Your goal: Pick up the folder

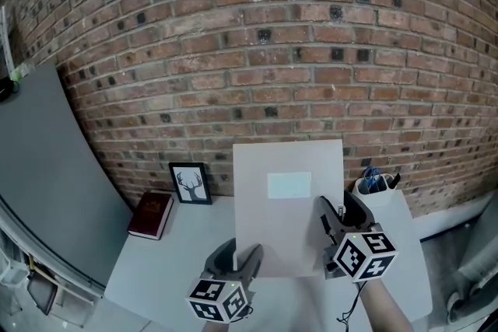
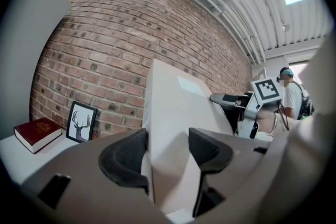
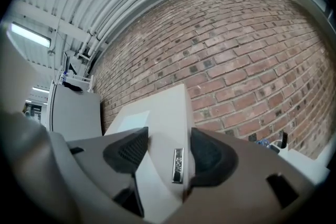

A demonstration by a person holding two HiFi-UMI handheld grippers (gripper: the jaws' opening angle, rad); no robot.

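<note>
A pale grey folder (image 1: pixel 288 206) with a light label on its cover hangs upright above the white table (image 1: pixel 148 260), in front of the brick wall. My left gripper (image 1: pixel 237 259) grips its lower left corner; in the left gripper view the folder (image 2: pixel 173 107) sits between the dark pads of that gripper (image 2: pixel 168 155). My right gripper (image 1: pixel 336 218) clamps the folder's right edge. Seen from the right gripper view, the thick spine of the folder (image 3: pixel 157 113), with a small metal tag, fills the gap of that gripper (image 3: pixel 168 152) and both pads press on it.
A dark red book (image 1: pixel 151 214) lies at the table's back left beside a framed deer picture (image 1: pixel 191 183) leaning on the wall. A white cup of pens (image 1: pixel 373 184) stands at the back right. A grey panel (image 1: pixel 39 167) rises on the left.
</note>
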